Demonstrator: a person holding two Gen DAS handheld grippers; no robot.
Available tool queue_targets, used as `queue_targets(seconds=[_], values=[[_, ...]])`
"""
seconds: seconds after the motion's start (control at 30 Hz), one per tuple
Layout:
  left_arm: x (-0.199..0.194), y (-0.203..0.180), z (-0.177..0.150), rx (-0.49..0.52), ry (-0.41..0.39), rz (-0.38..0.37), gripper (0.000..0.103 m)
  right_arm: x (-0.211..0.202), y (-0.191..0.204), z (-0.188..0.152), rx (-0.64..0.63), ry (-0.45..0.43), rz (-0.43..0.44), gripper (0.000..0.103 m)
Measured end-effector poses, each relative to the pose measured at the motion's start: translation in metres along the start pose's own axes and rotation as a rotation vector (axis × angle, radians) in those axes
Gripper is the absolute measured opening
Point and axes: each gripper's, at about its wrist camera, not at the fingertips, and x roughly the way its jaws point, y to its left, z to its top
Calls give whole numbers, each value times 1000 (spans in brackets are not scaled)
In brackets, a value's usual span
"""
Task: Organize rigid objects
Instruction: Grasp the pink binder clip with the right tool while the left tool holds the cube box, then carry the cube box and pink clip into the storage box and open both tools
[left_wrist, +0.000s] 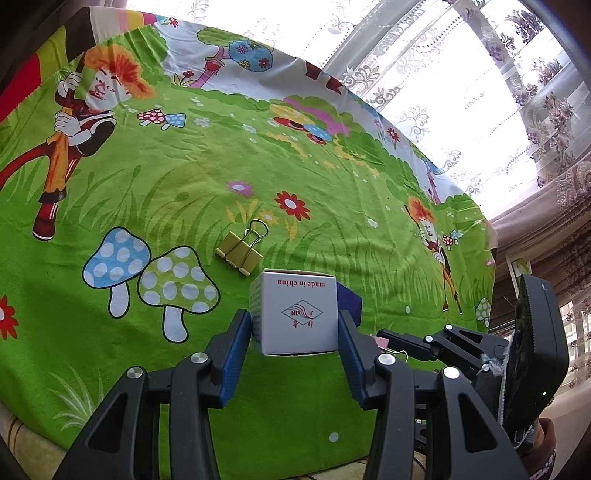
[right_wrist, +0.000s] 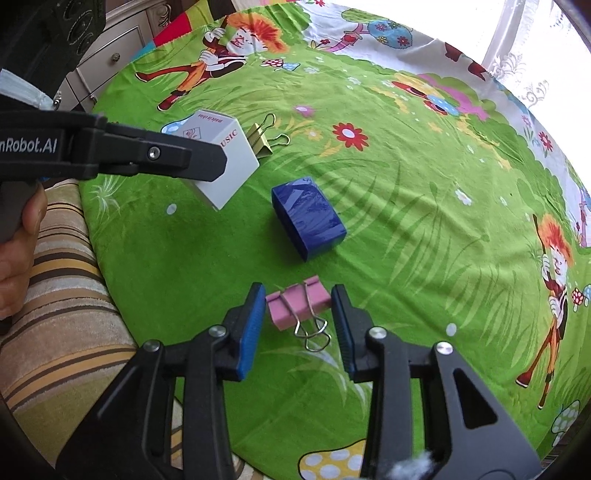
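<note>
My left gripper (left_wrist: 294, 317) is shut on a white carton (left_wrist: 295, 317), its blue pads pressing on both sides. In the right wrist view the carton (right_wrist: 225, 162) hangs tilted above the cloth in the left gripper (right_wrist: 207, 162). A dark blue box (right_wrist: 308, 219) lies mid-cloth, with only its corner (left_wrist: 351, 299) showing behind the carton. A gold binder clip (left_wrist: 242, 251) rests just beyond. My right gripper (right_wrist: 298, 295) has its pads against both ends of a pink binder clip (right_wrist: 295, 304) that lies on the cloth. Seen from the left, the right gripper (left_wrist: 402, 343) sits low on the right.
A green cartoon-print cloth (right_wrist: 406, 206) covers the surface. A striped mat (right_wrist: 66, 295) shows under its near left edge. A person's hand (right_wrist: 18, 258) holds the left gripper's handle. A drawer cabinet (right_wrist: 110, 55) stands far left, and lace curtains (left_wrist: 461, 92) hang behind.
</note>
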Motion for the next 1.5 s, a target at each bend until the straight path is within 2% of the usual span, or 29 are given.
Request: queue_targets(seconds=[0.53,0.87,1.23,1.5], values=[[-6,-39,-21,94,17,-53,48,-64,1,-37,179,-58,-124,41],[-9,-83,-49,179,84,-129,48,-110,-8,-75,318,-94,-236,41],[-18,-129,-82,271,143,-212,48,-159,-19,-130,479,-163,-288,41],[-23,-170,-112,367,191,-264,48,-195,-36,-189,616,-188,-354,41]])
